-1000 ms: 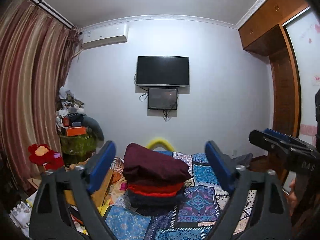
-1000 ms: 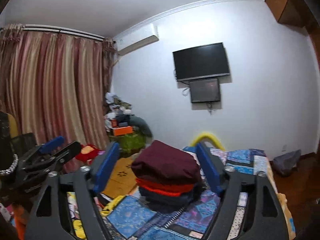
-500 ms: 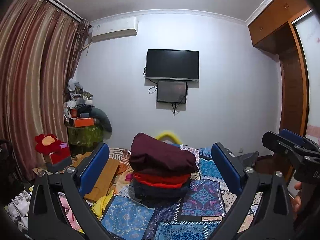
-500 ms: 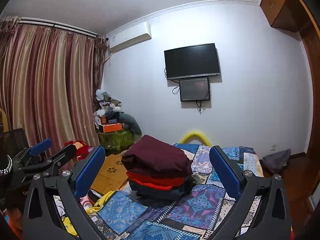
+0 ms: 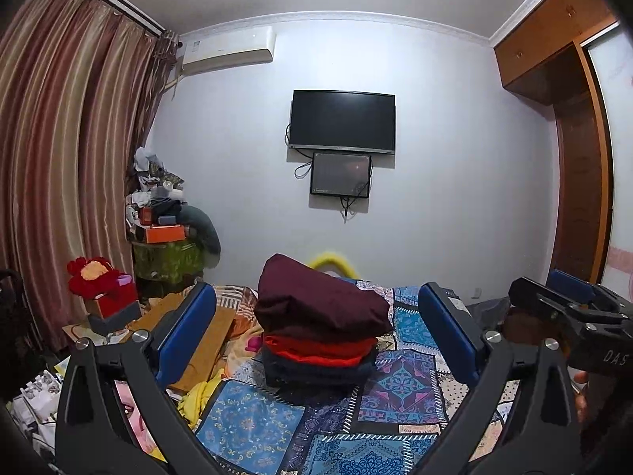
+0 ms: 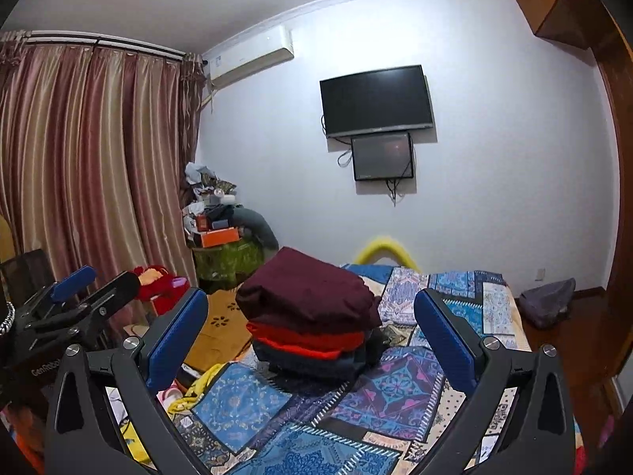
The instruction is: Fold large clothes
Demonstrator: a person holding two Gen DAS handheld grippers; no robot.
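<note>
Folded clothes [image 5: 320, 332] stacked centre frame on bed [image 5: 399, 380]: soft, bulky, likely slumping; best gripped low at both sides. Left tongs [image 5: 316, 336] and right tongs [image 6: 312, 336] just spread wide, empty.

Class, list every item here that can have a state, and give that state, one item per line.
left gripper: open, jaws just widened, holding nothing
right gripper: open, jaws just widened, holding nothing
stack of clothes: folded, piled on the bed
television: screen dark
curtains: drawn shut
</note>
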